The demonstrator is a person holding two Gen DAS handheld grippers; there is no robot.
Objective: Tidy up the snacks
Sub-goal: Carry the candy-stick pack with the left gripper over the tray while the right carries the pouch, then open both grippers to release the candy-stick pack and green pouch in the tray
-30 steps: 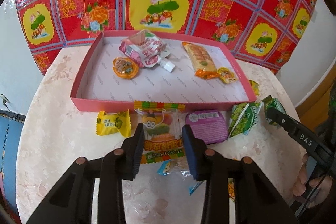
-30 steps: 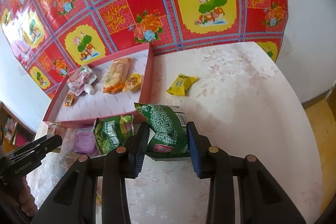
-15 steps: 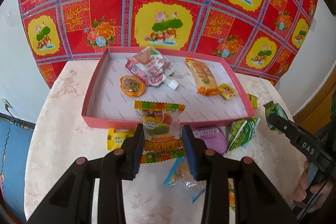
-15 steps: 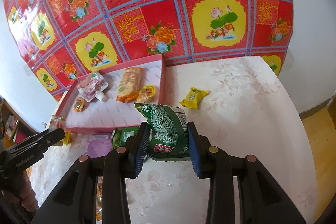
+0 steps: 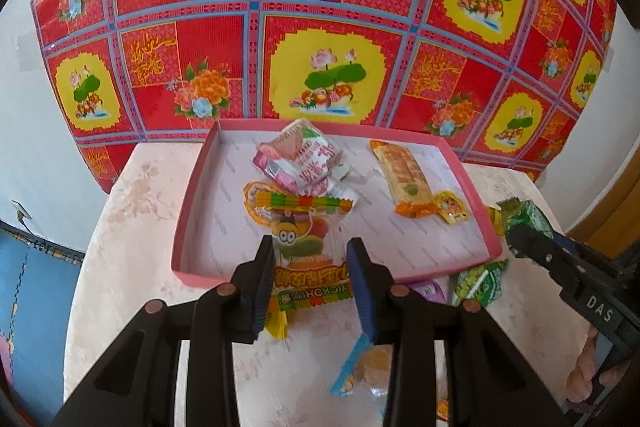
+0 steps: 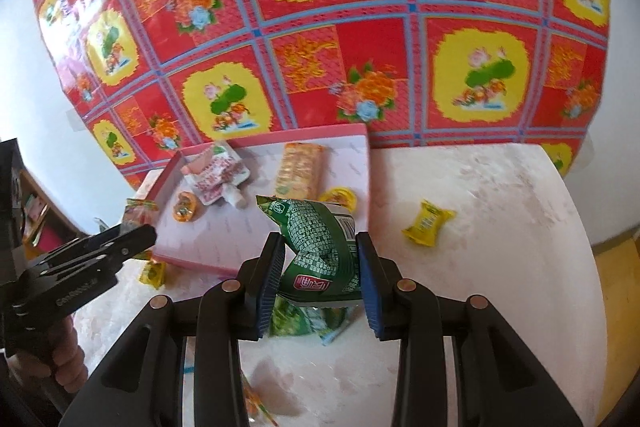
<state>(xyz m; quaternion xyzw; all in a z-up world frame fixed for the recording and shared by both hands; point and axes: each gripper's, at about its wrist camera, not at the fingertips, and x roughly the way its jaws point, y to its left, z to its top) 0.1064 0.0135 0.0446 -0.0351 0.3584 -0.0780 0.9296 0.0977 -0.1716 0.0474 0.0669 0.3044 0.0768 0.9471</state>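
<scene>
Above the near wall of a shallow pink tray (image 5: 192, 259), the left tool (image 5: 310, 259) pinches a clear gummy packet (image 5: 304, 239) by its sides, held upright so it can clear the rim. To the tray's right, the right tool (image 6: 320, 263) clamps a crumpled green snack bag (image 6: 320, 239), lifted off the pale worktop (image 6: 500, 287), likely bound for the same tray. Inside the tray lie a pink pouch (image 5: 300, 159) and an orange wafer bar (image 5: 404, 175). Loose snacks wait outside it: a yellow candy (image 6: 426, 221) to its right, a purple pack (image 5: 430, 293) against its near wall.
</scene>
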